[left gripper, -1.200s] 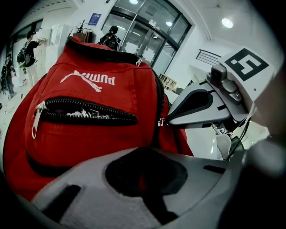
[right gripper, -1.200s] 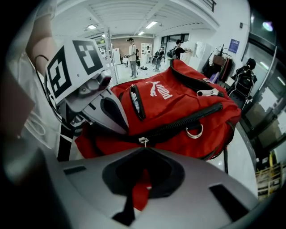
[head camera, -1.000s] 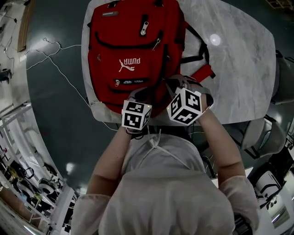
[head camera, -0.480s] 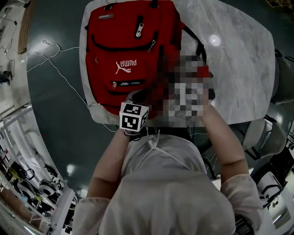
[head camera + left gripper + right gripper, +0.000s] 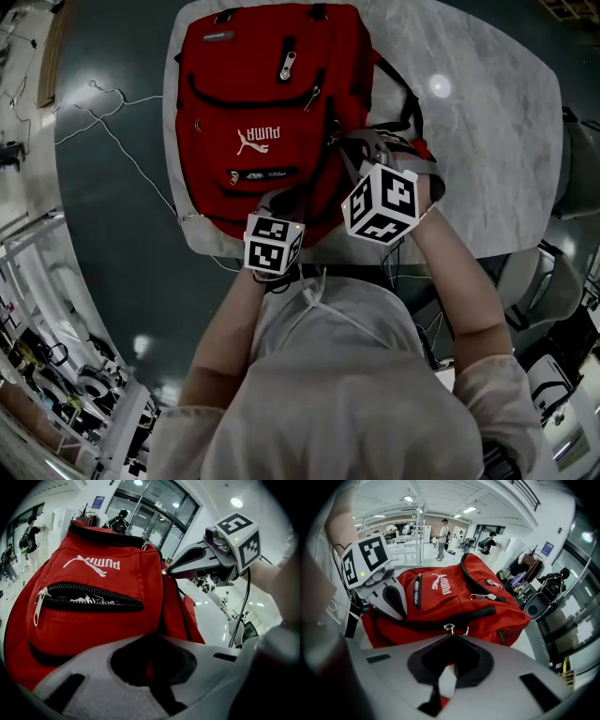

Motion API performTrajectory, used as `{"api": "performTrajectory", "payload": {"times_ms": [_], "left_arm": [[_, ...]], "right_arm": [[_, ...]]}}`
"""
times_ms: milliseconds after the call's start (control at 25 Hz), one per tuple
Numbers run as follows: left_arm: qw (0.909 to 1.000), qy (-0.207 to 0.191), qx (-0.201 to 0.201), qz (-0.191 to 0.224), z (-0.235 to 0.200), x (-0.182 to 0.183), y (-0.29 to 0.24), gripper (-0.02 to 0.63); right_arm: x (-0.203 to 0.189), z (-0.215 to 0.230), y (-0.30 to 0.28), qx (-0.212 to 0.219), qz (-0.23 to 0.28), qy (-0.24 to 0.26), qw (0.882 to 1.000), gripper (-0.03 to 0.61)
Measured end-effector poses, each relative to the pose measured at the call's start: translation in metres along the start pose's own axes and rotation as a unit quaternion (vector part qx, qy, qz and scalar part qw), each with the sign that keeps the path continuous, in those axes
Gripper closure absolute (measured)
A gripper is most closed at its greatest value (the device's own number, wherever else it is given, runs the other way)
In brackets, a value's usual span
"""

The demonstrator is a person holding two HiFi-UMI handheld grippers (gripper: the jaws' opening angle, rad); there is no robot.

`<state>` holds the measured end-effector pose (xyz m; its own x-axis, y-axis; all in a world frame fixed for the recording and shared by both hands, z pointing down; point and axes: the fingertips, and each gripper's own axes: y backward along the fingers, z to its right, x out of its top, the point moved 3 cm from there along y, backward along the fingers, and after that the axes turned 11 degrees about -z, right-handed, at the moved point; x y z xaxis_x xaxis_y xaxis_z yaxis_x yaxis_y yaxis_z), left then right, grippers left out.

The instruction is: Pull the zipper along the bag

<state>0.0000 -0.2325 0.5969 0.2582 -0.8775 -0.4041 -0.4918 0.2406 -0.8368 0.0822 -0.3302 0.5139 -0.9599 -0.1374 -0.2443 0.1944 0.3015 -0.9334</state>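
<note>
Nearest the person: left claw (image 5: 150, 644) pressed together on red fabric at the near edge of the backpack (image 5: 253, 103). Just beyond, right claw (image 5: 449, 641) pinches the zipper pull (image 5: 449, 629) on the side zipper. The backpack lies front up on the marble tabletop (image 5: 487, 141).

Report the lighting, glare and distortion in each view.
Head view: dim and underexposed, with one glare spot on the marble table; the edges bend. Left gripper view: bright, strong fisheye, black corners, backpack sharp. Right gripper view: evenly lit by ceiling lights, with the same fisheye bowing and dark rim.
</note>
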Motion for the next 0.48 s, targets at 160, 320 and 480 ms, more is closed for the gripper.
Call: {"api": "performTrajectory", "payload": {"times_ms": [160,320,480], "left_arm": [[1.0,-0.002,0.001,0.001,0.0,-0.001,0.0,0.595],[1.0,-0.004,0.0,0.003,0.001,-0.001,0.0,0.595],[1.0,-0.003,-0.003,0.002,0.0,-0.001,0.0,0.595]], "right_arm": [[0.003,0.008,0.003,-0.017,0.003,0.005,1.0,0.552],[0.004,0.021,0.005,-0.026,0.006,-0.003,1.0,0.552],[0.006,0.041,0.008,-0.041,0.01,-0.019,0.999,0.552]]}}
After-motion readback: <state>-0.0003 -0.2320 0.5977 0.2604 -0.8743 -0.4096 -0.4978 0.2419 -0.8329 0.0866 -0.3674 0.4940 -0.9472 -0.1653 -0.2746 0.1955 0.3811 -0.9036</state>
